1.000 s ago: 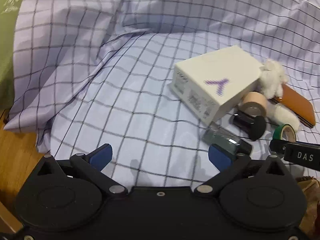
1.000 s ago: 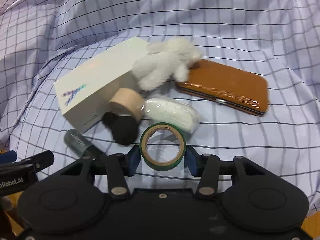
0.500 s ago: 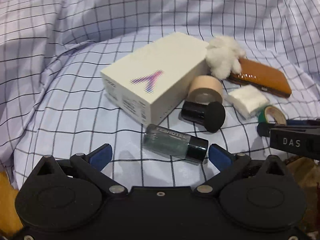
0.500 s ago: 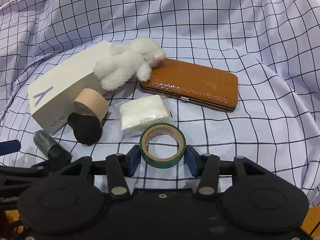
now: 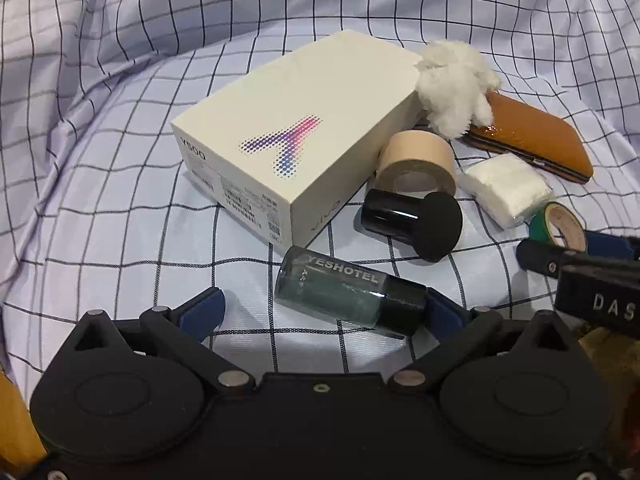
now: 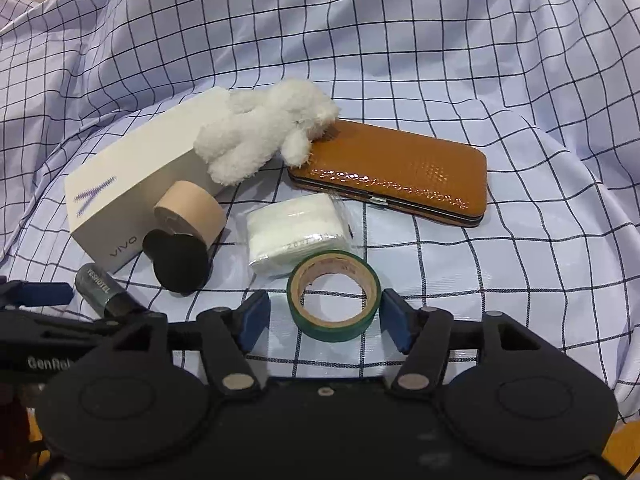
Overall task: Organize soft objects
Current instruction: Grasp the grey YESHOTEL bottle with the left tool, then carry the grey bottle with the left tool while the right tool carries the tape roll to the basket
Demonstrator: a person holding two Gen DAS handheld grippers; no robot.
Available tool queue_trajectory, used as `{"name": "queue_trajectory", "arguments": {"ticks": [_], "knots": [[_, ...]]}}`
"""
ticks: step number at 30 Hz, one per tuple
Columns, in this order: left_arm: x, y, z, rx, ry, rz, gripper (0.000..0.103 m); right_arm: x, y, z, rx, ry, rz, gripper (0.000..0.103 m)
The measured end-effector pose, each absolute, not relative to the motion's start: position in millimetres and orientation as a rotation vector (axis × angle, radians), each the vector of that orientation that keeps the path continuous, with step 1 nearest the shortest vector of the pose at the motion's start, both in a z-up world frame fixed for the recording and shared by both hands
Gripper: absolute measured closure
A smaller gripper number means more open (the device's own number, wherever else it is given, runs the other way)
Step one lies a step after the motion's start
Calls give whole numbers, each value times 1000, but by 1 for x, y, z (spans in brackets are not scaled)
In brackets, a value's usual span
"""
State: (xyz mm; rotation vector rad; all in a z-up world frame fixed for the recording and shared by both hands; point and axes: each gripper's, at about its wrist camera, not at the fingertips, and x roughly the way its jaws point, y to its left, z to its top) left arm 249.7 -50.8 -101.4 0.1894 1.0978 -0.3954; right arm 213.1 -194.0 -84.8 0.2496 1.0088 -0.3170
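While both grippers tilt steeply down over a checked cloth (image 6: 500,80), eight things lie ahead: one white box (image 5: 296,136), one white plush toy (image 6: 264,132), one brown wallet (image 6: 400,172), one tissue pack (image 6: 296,232), one beige tape roll (image 6: 188,212), one black sponge puff (image 5: 416,220), one green tape roll (image 6: 334,296) and one small bottle (image 5: 348,292). The right gripper (image 6: 324,316) is opening, its pads now clear of the green roll it clamped a second ago. The left gripper (image 5: 324,312) stands wide apart and has come closer, its right pad at the bottle's cap.
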Motion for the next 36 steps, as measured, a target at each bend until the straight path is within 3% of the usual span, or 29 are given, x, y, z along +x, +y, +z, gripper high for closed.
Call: {"name": "queue_trajectory", "arguments": {"ticks": [3, 5, 8, 12, 21, 36], "knots": [[251, -50, -102, 174, 1107, -396, 4, 211, -194, -85, 254, 1001, -314, 41], [249, -52, -101, 181, 1098, -395, 7, 210, -195, -84, 261, 1000, -312, 46], [245, -54, -98, 185, 1080, -411, 18, 208, -198, -83, 262, 999, -327, 55], [239, -58, -93, 191, 1055, -422, 36, 205, -201, -81, 272, 996, -320, 55], [231, -46, -76, 81, 1045, -406, 36, 188, -208, -65, 333, 977, -341, 55], [138, -44, -29, -3, 982, -394, 36, 103, -186, -14, 346, 869, -321, 55]]}}
